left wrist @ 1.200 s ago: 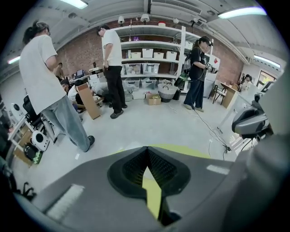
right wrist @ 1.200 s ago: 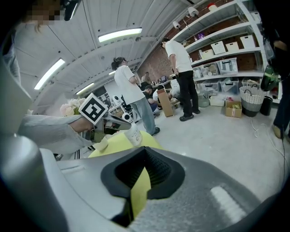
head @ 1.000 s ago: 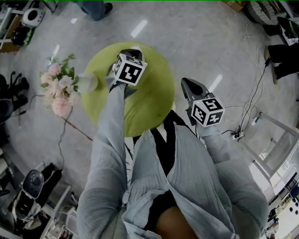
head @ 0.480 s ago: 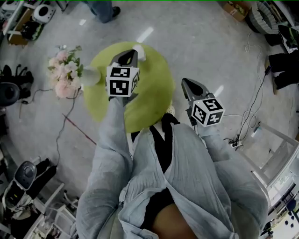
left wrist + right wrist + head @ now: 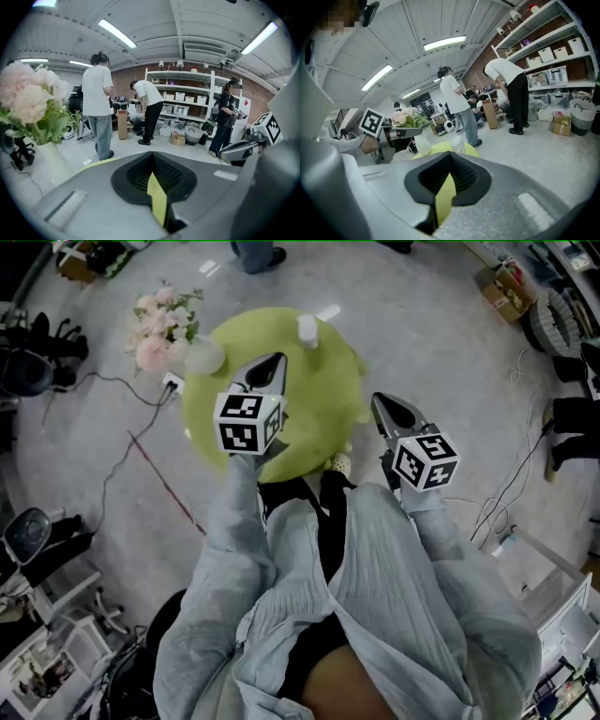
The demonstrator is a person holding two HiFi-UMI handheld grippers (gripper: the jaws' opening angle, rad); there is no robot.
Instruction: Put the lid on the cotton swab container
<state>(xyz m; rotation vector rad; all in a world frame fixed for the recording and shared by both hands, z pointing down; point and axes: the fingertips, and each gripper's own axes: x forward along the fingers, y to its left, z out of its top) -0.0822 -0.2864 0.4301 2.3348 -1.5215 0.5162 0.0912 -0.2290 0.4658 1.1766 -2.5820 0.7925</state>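
A small white cotton swab container (image 5: 307, 331) stands upright near the far edge of the round green table (image 5: 319, 409); it also shows small in the right gripper view (image 5: 457, 144). I cannot make out a separate lid. My left gripper (image 5: 277, 359) hangs over the middle of the table, shut and empty, short of the container. My right gripper (image 5: 377, 399) is off the table's right rim, shut on nothing. In both gripper views the jaws (image 5: 152, 164) (image 5: 449, 176) meet, with only a sliver of green between them.
A white vase (image 5: 204, 357) with pink flowers (image 5: 164, 320) stands at the table's left edge, close to my left gripper (image 5: 47, 164). Cables (image 5: 141, 456) run over the floor. People stand by shelves (image 5: 180, 101) beyond the table.
The head view has swung so the table's far edge and the container now show. My left gripper has drawn back from the far side toward the table's middle. The right gripper has barely moved.
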